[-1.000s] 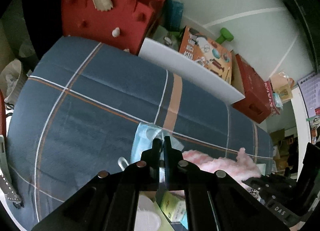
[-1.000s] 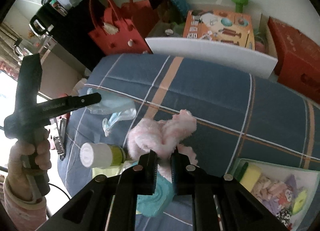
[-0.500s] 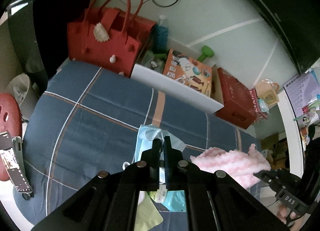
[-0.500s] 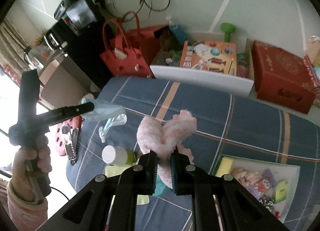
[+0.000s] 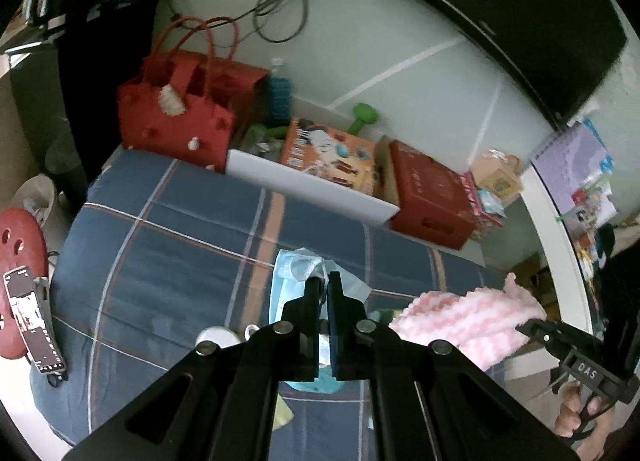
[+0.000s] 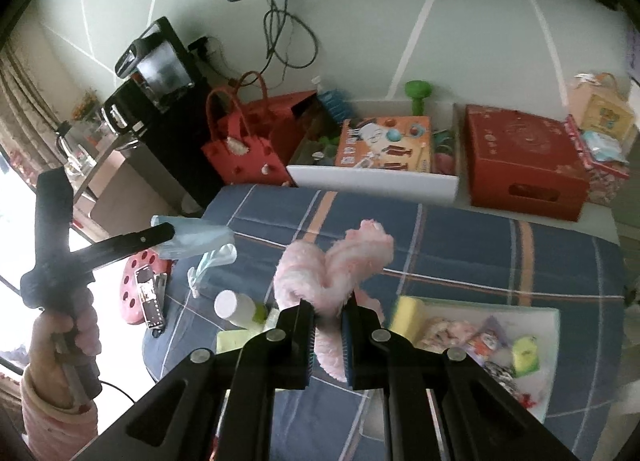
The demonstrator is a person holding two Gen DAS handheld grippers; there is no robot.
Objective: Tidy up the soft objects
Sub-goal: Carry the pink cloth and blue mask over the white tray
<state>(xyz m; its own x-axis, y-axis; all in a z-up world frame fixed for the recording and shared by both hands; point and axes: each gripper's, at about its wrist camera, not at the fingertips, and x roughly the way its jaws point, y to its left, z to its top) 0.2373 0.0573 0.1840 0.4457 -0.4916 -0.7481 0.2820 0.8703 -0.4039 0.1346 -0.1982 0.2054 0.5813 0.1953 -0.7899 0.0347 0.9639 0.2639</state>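
Left gripper (image 5: 324,281) pinching mask (image 5: 294,273), right gripper (image 6: 329,307) clamping pink sock (image 6: 340,261); best kept firmly closed, carried clear above bed (image 6: 460,245).

Both tongs (image 5: 324,281) (image 6: 329,307) are matte black with silver round screws and blue pads, one stamped "DAS"; a fuzzy pink sleeve (image 6: 56,417) covers the wrist.

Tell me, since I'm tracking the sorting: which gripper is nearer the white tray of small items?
Right. The right gripper, shut on the pink fluffy cloth, hangs just beside the white tray. The left gripper, holding the blue face mask, is across the bed.
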